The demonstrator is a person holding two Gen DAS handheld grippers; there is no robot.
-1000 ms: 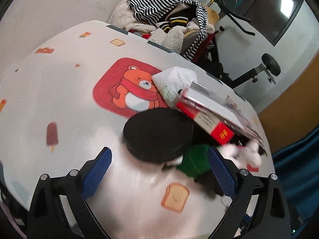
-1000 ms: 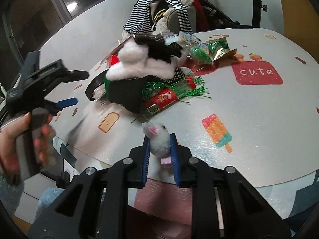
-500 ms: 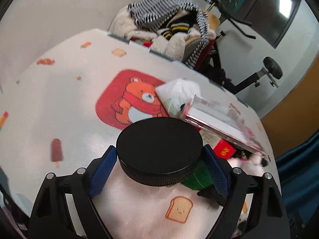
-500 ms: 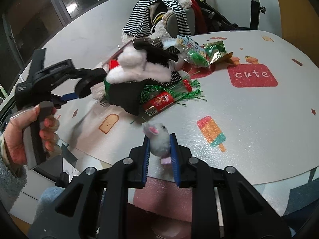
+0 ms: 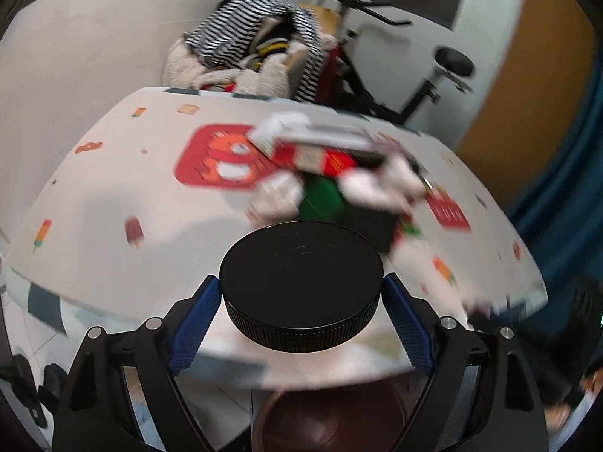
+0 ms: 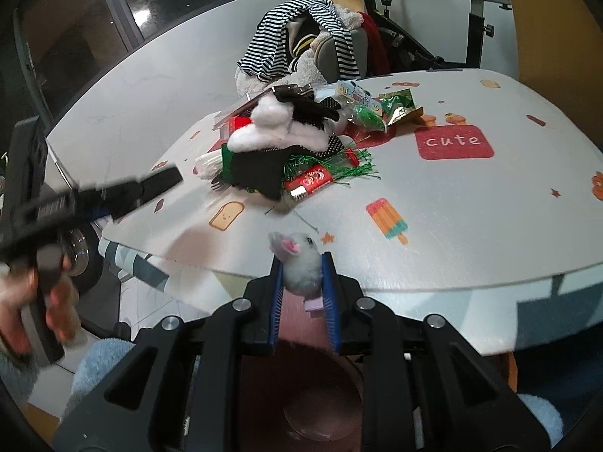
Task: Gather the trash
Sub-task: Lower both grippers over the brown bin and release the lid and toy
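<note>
Left wrist view: the left hand-held gripper [image 5: 301, 297] has closed on the black round lid [image 5: 301, 286], which a second ago lay on the tabletop [image 5: 113, 196] between open jaws; now it hangs past the edge, above the brown bin [image 5: 331, 425].

Right wrist view: the right hand-held gripper [image 6: 303, 286] stays clamped on the small grey plush mouse [image 6: 299, 267], also over the bin [image 6: 320, 406]. Both pieces look ready to drop, while the trash pile [image 6: 286, 150] waits.
</note>
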